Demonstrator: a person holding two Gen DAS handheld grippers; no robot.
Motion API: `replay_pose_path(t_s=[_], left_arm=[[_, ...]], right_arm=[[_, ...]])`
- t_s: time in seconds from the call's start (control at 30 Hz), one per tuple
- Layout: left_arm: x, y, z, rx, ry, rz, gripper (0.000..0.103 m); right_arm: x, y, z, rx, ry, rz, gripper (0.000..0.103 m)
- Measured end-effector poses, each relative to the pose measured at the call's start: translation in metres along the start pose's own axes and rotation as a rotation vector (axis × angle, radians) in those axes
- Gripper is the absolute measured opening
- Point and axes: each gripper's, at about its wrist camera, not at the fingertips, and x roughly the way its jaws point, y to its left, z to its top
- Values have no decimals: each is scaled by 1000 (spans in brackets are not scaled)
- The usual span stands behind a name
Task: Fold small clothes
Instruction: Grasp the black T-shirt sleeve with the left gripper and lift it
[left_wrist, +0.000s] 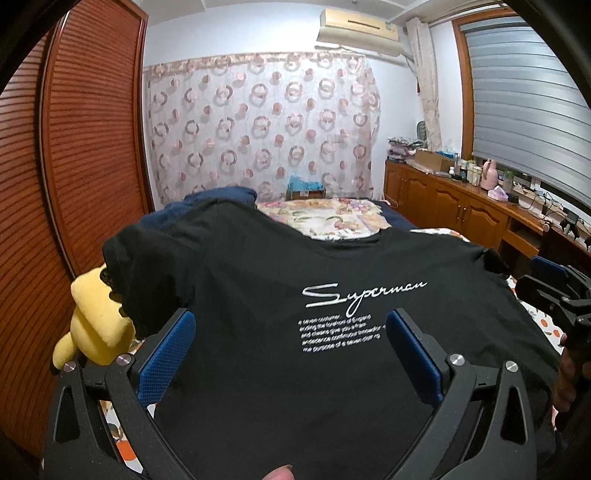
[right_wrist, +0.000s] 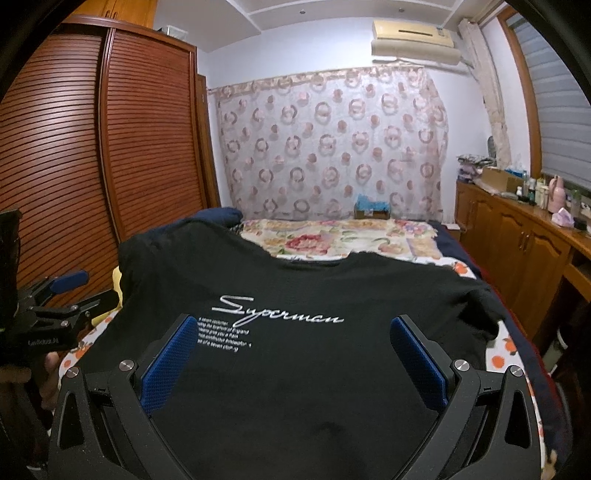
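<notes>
Black T-shirt (left_wrist: 332, 369) reads "Superman"; smaller lines below seem illegible.

Yellow plush toy (left_wrist: 94, 317) (bedside); louvred wardrobe (right_wrist: 74, 147); air conditioner (right_wrist: 413, 38).

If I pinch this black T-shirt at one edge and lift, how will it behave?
Probably floppy: the black T-shirt drapes softly over the bed. Likely light, as thin knit. It should sag and bunch, not slide stiffly.

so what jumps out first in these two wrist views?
A black T-shirt with white "Superman" script fills the foreground, spread front-up on the floral bed. Both the left gripper and right gripper hang over it, jaws wide open. A yellow plush toy sits at its left edge.
</notes>
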Motion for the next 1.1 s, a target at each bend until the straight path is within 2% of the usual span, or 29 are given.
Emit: replay_pose_path(t_s=[0.33,0.53,0.7,0.77,0.9,1.1], left_arm=[[24,41,-8,-6,72,20,103],[23,79,-1,-27,45,46,103],[31,115,3,-33,54,74,103],[33,126,6,-47,55,61,98],[45,154,17,-92,76,40,75],[74,184,32,-145,130,37,59]], right_arm=[[21,-10,4,-27,91,68,103],[30,-16,7,-49,147,98,103],[38,-17,11,-72,169,108,102],[42,-20,13,-84,175,104,102],[48,-17,14,-105,183,99,102],[50,-10,14,-134,194,103,102]])
